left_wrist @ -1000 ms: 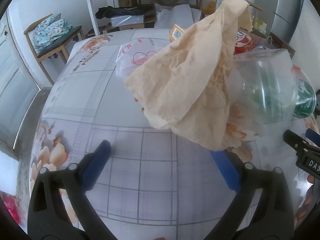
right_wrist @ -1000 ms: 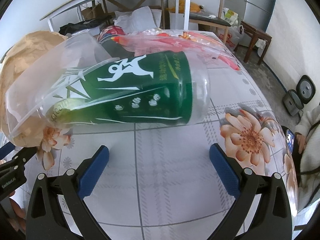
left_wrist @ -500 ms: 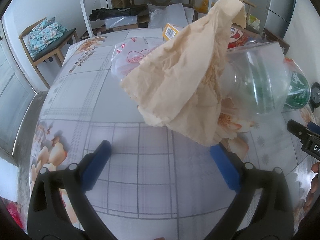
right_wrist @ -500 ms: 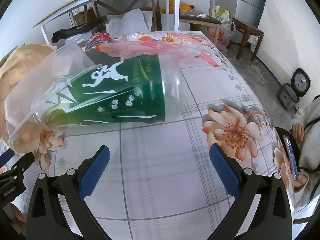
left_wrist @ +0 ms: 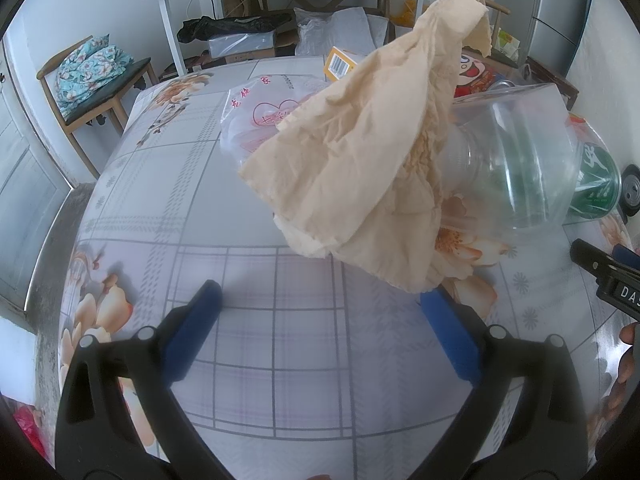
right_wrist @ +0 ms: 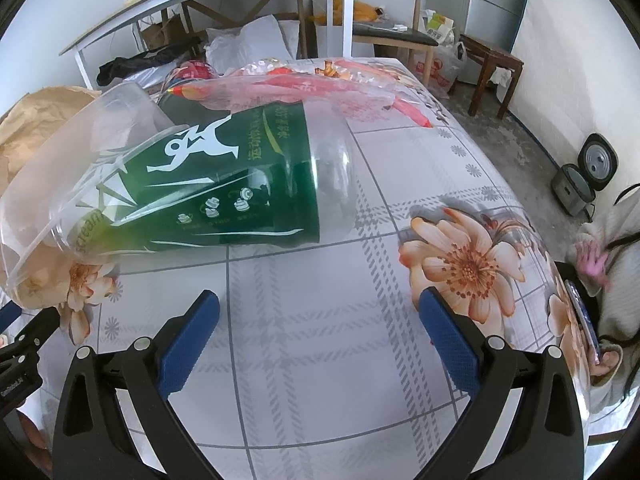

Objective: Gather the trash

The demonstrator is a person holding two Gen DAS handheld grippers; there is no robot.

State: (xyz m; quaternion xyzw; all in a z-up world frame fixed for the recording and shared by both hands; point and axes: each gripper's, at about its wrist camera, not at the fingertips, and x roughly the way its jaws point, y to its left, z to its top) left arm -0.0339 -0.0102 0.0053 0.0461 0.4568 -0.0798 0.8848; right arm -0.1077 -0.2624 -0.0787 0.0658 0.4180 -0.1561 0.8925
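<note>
The desk with its flowered cloth fills both views. At the centre of the left view sits the crumpled paper, rising to a twisted peak at upper right; it looks light and soft, best pinched at a fold. Beside it, at centre left of the right view, the green bottle lies on its side, long axis left to right, probably light, slick and easily dented. The left claw and right claw both gape wide, empty.
</note>
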